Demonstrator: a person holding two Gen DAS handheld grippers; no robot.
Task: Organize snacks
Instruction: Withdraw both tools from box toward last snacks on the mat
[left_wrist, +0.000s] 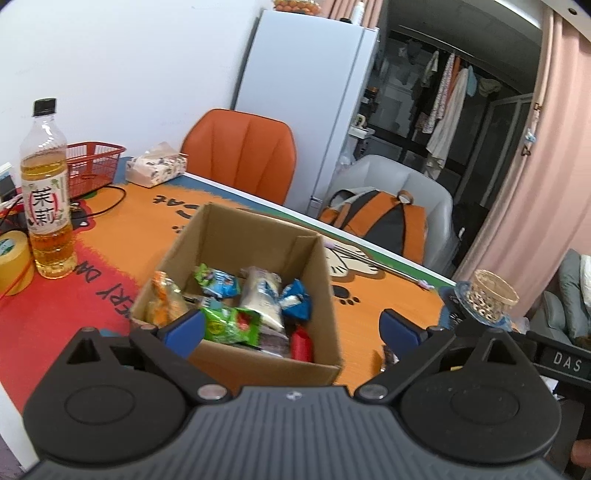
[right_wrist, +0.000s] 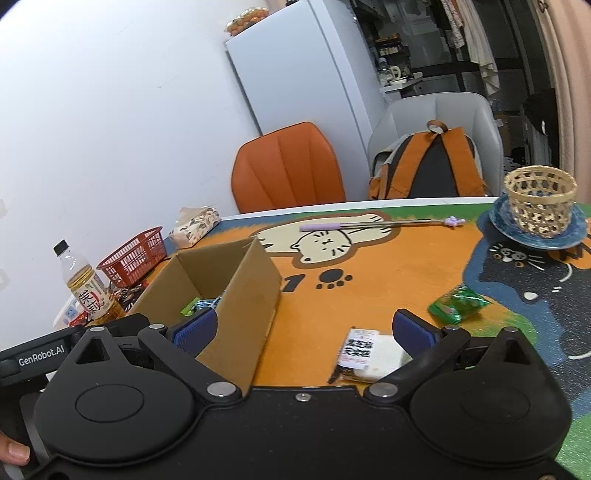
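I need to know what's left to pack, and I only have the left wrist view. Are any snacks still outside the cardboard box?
Observer: Yes. A white packet with black print lies on the mat right of the cardboard box, between the right gripper fingers, untouched.
Operator: Anything else?
Observer: A green packet lies further right, near the black cat print.
Operator: Is the right gripper ready?
Observer: Its jaws stand wide apart, holding nothing.
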